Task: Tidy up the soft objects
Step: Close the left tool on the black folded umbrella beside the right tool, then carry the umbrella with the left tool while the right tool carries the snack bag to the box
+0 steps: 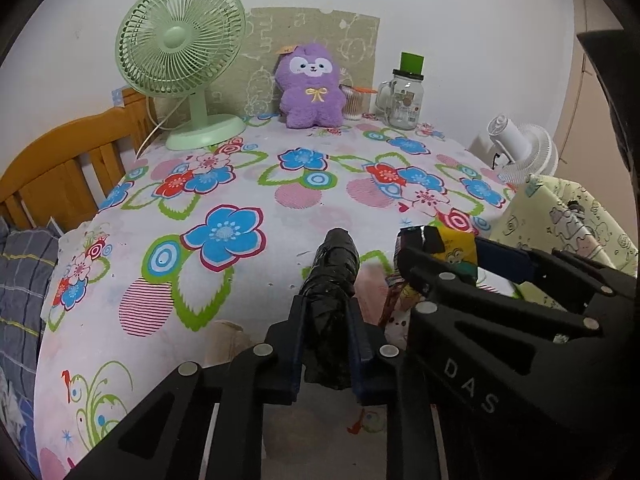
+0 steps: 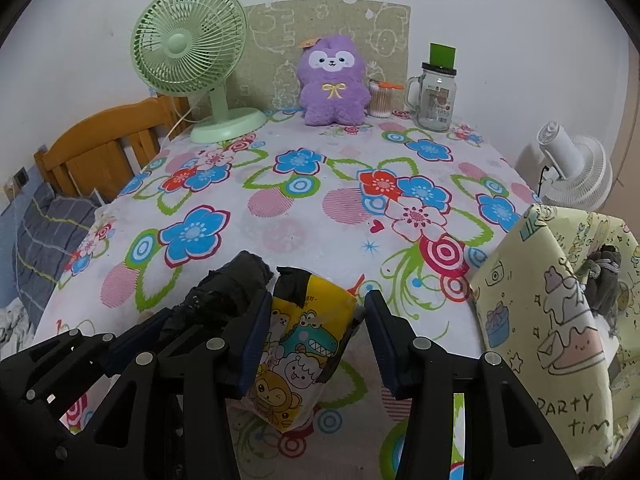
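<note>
- While the purple plush (image 2: 334,82) sits at the table's far edge, the left gripper (image 1: 326,320) clamps a black bundle (image 1: 330,276).
- Right gripper (image 2: 316,344): jaws spread around the cartoon packet (image 2: 300,344), grip uncertain.
- Nothing looks sorted yet.

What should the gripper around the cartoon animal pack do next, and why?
Probably close the right gripper on the cartoon animal pack. Its jaws stand apart with a gap on the right side, so the pack looks only loosely held. The left gripper already clamps the black wrapped bundle, and the cartoon-print bag waits just to the right.
</note>
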Motion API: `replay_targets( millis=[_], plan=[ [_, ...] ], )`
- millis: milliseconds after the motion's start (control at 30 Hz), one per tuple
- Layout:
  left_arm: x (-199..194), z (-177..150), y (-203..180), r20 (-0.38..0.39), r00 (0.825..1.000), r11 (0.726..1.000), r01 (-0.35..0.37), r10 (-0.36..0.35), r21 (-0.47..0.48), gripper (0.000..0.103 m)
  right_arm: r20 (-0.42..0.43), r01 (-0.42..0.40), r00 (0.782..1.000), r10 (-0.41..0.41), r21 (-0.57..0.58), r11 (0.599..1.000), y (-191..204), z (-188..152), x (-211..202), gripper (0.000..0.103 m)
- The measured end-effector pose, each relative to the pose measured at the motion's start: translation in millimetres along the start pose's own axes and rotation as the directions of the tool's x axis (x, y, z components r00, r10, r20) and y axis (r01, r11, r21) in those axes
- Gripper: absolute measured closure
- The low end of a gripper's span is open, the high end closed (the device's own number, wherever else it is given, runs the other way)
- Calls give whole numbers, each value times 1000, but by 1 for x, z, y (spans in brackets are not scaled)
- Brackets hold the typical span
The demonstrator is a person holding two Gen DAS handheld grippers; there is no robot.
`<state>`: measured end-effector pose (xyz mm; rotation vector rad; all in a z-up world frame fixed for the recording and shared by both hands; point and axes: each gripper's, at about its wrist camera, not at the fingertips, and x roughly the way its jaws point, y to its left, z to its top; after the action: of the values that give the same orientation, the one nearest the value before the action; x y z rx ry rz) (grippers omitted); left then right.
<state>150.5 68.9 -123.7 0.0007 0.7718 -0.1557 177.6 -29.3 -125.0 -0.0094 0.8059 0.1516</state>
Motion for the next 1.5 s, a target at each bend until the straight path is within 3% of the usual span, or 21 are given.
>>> replay_targets(
  millis=[567,1167,1500],
  plan=[
    [-37,1,-29,52,999,1000,-14,14,1,88,63,-12,998,11,17,1000,-14,-6,-45,52],
    [-96,19,-61,155,987,998,-55,52,14,88,170,-44,985,36,43,998,-36,6,-112,52],
    [-110,27,-80,191,980,998,-63,59,15,88,204,-49,978,40,39,998,-50,12,-135,52]
  ],
)
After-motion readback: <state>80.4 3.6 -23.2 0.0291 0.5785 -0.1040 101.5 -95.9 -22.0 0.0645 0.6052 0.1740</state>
